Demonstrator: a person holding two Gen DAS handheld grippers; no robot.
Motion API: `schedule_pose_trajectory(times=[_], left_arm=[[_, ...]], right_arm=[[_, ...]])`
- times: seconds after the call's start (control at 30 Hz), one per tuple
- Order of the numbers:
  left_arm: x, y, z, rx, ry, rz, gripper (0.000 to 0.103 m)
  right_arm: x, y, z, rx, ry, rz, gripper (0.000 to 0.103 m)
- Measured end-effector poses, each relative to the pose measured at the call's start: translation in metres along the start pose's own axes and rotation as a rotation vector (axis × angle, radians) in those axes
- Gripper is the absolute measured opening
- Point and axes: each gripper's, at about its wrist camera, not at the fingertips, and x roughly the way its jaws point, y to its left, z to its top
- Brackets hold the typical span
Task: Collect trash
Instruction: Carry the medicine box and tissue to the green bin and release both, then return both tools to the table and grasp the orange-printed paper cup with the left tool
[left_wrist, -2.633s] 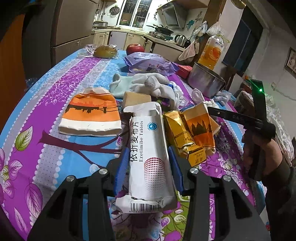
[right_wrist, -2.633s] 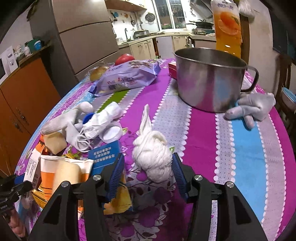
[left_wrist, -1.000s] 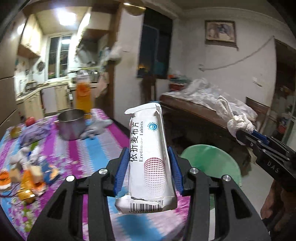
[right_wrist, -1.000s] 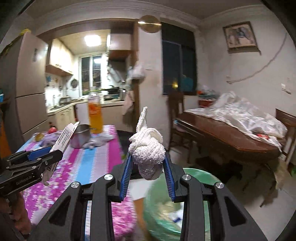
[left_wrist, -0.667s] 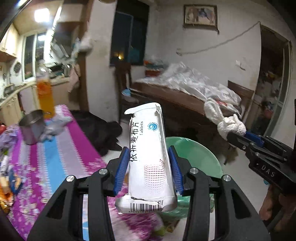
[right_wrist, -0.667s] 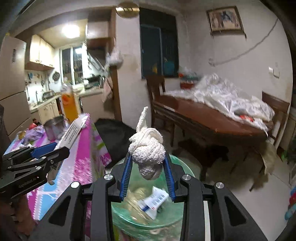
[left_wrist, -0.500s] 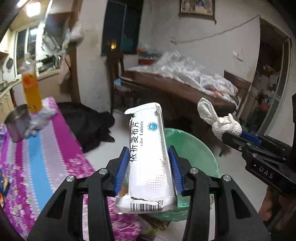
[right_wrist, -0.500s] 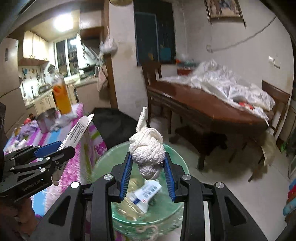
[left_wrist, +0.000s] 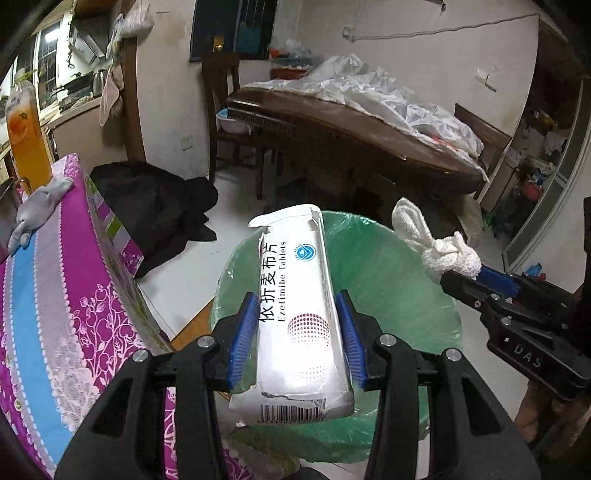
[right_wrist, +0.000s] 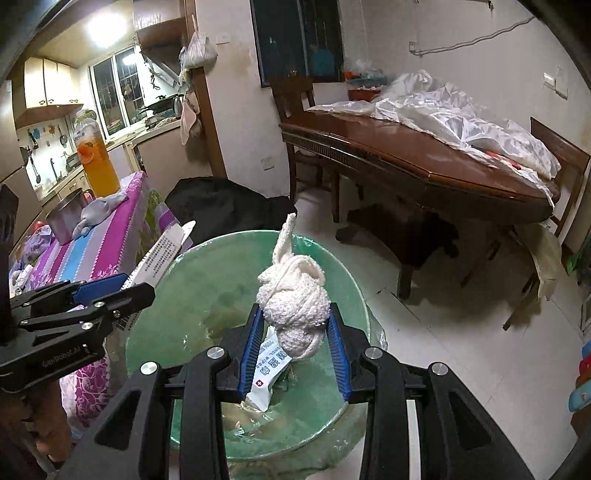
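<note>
Bin (right_wrist: 354, 291) below both loads | left gripper (left_wrist: 299, 332) clamps box (left_wrist: 295, 295) | right gripper (right_wrist: 293, 338) clamps rag (right_wrist: 295, 302) | poised over bin for dropping

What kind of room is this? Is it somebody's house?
Most likely a home's dining room, open to a kitchen. There is a wooden dining table with chairs, kitchen cabinets by a window, and a green-lined trash bin on the floor.

Left tool (left_wrist: 297, 332) and right tool (right_wrist: 293, 341), both clamped, side by side.
</note>
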Motion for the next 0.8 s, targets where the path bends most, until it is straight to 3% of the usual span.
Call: schedule_pose_trajectory(times=[0.23,0.3,0.4,0.7,0.8], left_arm=[[0.005,0.006,0.0,-0.006,0.015,0.005,0.044],[0.005,0.008,0.001,-0.012,0.014,0.01,0.046],[0.003,0.01,0.002,-0.017,-0.001,0.036,0.068],[-0.009,0.016,-0.001,-0.031,-0.01,0.043,0.069],[-0.03,0.021,-0.007,-0.019,-0.034,0.049,0.072]], right_arm=[[0.001,0.005,-0.001,0.008,0.0,0.014,0.036],[0.0,0.005,-0.002,0.019,-0.005,0.022,0.043],[-0.002,0.004,-0.002,0.032,-0.018,0.023,0.051],[-0.038,0.007,-0.004,0.057,-0.105,0.029,0.054],[-0.067,0.018,-0.008,0.054,-0.185,0.076,0.063]])
